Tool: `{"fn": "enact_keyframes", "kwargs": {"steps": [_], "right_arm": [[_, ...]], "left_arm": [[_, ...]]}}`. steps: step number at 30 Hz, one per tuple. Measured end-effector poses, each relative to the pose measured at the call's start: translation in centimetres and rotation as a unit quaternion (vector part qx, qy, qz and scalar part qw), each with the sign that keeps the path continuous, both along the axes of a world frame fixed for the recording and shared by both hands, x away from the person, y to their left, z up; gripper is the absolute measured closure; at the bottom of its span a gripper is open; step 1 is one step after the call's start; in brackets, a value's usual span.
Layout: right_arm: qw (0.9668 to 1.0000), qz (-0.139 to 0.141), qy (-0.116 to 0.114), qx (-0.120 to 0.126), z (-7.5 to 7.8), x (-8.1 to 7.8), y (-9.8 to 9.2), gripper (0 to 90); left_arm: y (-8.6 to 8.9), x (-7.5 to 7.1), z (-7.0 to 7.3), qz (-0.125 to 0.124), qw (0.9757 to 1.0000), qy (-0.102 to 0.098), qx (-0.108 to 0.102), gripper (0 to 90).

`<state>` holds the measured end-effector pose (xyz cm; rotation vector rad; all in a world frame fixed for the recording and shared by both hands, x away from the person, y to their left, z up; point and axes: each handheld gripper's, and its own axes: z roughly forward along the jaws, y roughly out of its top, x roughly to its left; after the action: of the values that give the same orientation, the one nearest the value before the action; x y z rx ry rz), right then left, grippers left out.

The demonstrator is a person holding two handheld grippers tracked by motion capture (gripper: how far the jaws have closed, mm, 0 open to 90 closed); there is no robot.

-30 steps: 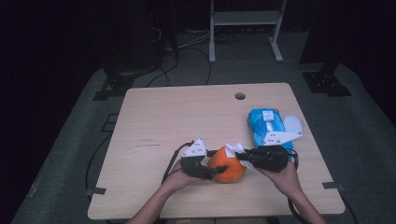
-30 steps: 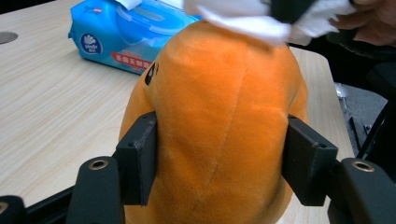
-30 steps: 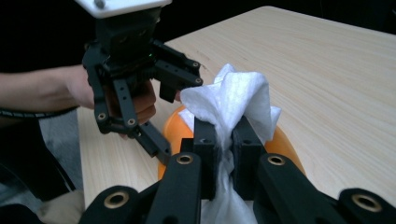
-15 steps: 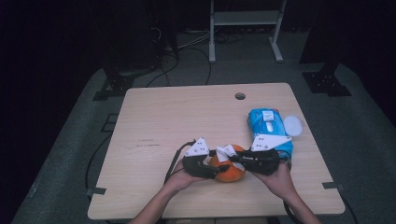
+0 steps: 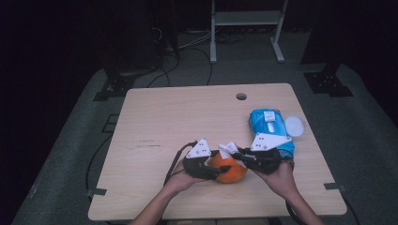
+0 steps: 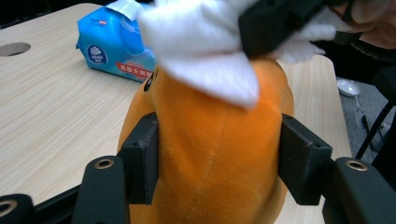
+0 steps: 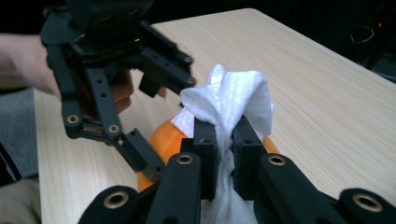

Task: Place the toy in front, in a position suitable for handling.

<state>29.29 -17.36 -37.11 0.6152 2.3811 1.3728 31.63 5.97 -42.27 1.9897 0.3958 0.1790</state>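
Observation:
An orange plush toy (image 5: 230,172) sits near the table's front edge. My left gripper (image 5: 219,168) is shut on it, and in the left gripper view both pads (image 6: 142,158) press into the toy's (image 6: 215,154) sides. My right gripper (image 7: 225,135) is shut on a crumpled white wipe (image 7: 233,93), holding it against the top of the toy (image 7: 163,135). In the high view the wipe (image 5: 227,149) lies between the two grippers, with the right gripper (image 5: 237,155) coming in from the right. The left gripper view has the wipe (image 6: 201,42) draped over the toy.
A blue pack of wet wipes (image 5: 270,126) lies just behind the right hand, with a white round lid (image 5: 294,125) beside it. The wooden table (image 5: 187,117) has a cable hole (image 5: 241,96) at its far edge. Cables trail off the front left.
My right gripper has shifted slightly left with the wipe, onto the top of the orange toy. The left gripper has kept its hold in place.

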Motion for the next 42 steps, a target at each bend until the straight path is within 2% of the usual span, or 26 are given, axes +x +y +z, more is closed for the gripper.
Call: {"fn": "enact_keyframes", "kwargs": {"steps": [2,4,7,11,13,14,17,19,21,24,26,29,31,35,38,41,42], "right_arm": [[0.9999,0.002,0.011,0.003,-0.3,0.3,-0.1,82.4],[0.9998,0.001,0.018,0.005,-0.8,0.6,-0.5,82.4],[0.9997,-0.007,0.022,0.007,-1.3,0.7,-1.3,82.4],[0.9989,-0.023,0.035,0.022,-1.5,1.1,-3.2,82.4],[0.9979,-0.027,0.048,0.034,-1.8,1.2,-4.2,82.3],[0.9974,-0.028,0.053,0.040,-1.9,1.3,-4.5,82.3],[0.9969,-0.032,0.054,0.047,-2.2,1.3,-5.0,82.3],[0.9964,-0.036,0.057,0.051,-2.3,1.3,-5.1,82.3],[0.9963,-0.036,0.059,0.051,-2.3,1.4,-5.1,82.2],[0.9964,-0.032,0.057,0.054,-2.2,1.5,-4.9,82.1],[0.9966,-0.031,0.049,0.059,-1.9,1.4,-4.7,82.0],[0.9969,-0.029,0.034,0.064,-1.0,1.0,-4.4,82.1],[0.9956,-0.020,0.031,0.086,-0.3,1.0,-4.2,82.1],[0.9959,-0.002,0.023,0.087,0.3,1.1,-3.1,82.1],[0.9963,0.003,0.035,0.078,-0.4,1.6,-2.2,82.0],[0.9961,0.004,0.062,0.062,-2.2,2.6,-1.3,82.1],[0.9960,0.003,0.071,0.054,-2.8,2.9,-1.0,82.1]], "left_arm": [[0.1,0.1,-0.3,-0.006,1.0000,0.000,-0.006,31.8],[0.2,0.4,-0.7,-0.017,0.9997,-0.001,-0.018,20.6],[0.6,0.8,-1.0,-0.027,0.9995,-0.005,-0.016,14.8],[0.9,1.4,-1.6,-0.042,0.9988,0.004,-0.023,11.5],[0.7,1.8,-2.0,-0.051,0.9985,0.004,-0.018,11.2],[0.5,2.0,-2.2,-0.056,0.9983,0.006,-0.015,10.8],[0.0,2.4,-2.9,-0.066,0.9974,0.007,-0.028,9.7],[-0.2,2.6,-3.2,-0.069,0.9972,0.007,-0.029,9.7],[-0.3,2.5,-3.2,-0.072,0.9970,-0.002,-0.028,15.8],[0.0,1.9,-2.6,-0.065,0.9974,-0.026,-0.013,38.8],[0.2,1.6,-1.8,-0.063,0.9973,-0.035,-0.010,43.7],[1.0,1.1,-0.2,-0.061,0.9972,-0.039,-0.018,44.6],[1.6,0.7,0.9,-0.054,0.9978,-0.037,-0.014,44.6],[3.0,-0.2,2.1,-0.042,0.9985,-0.036,0.001,44.6],[3.9,-0.3,1.9,-0.030,0.9991,-0.024,0.015,44.5],[4.0,0.0,0.5,-0.018,0.9987,0.002,0.047,44.1],[4.0,0.1,0.1,-0.017,0.9992,0.012,0.035,43.6]]}}
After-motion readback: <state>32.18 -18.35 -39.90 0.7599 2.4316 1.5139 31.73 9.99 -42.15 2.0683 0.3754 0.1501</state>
